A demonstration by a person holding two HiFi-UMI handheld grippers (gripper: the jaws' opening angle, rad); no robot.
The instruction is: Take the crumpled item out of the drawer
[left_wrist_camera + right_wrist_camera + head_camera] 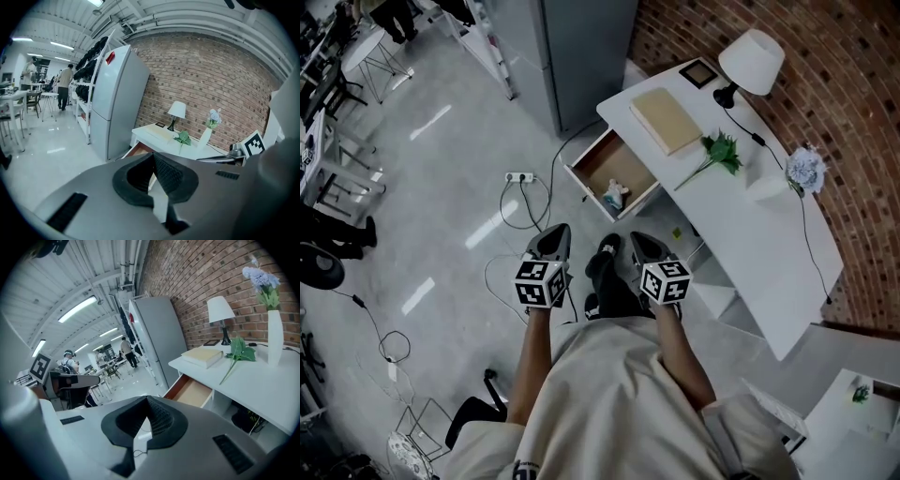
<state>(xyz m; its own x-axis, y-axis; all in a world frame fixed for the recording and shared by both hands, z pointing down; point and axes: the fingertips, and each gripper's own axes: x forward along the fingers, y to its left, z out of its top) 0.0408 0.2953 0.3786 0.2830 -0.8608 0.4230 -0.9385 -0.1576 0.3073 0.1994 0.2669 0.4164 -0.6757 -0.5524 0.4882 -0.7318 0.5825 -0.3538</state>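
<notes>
1. Your left forearm (pixel 534 361) reaches straight out from your torso. It holds the left gripper (pixel 555 234) low over the glossy grey floor (pixel 441 187), with its tip aimed at the desk. In the left gripper view its dark ribbed pads (pixel 166 173) meet at the tip with nothing between them, so this gripper is closed and empty.
2. The open drawer (pixel 592 161) juts from the desk just ahead of both grippers. It is a shallow box with a white front and a plain brown wooden bottom. The crumpled item (pixel 614 195), a small pale wad, lies in the drawer's near corner, apart from both grippers.
3. Your right forearm (pixel 680 352) runs parallel to the left one. The right gripper (pixel 639 242) sits level with its partner, with the marker cube (pixel 666 281) behind it. Its jaws are pressed together on nothing.
4. The smooth white desk (pixel 769 244) stands against the red brick wall (pixel 853 112). It carries a flat cream book (pixel 666 120), a white-shaded lamp (pixel 751 61), a green leafy sprig (pixel 720 152) and a white vase (pixel 769 186) of pale flowers.
</notes>
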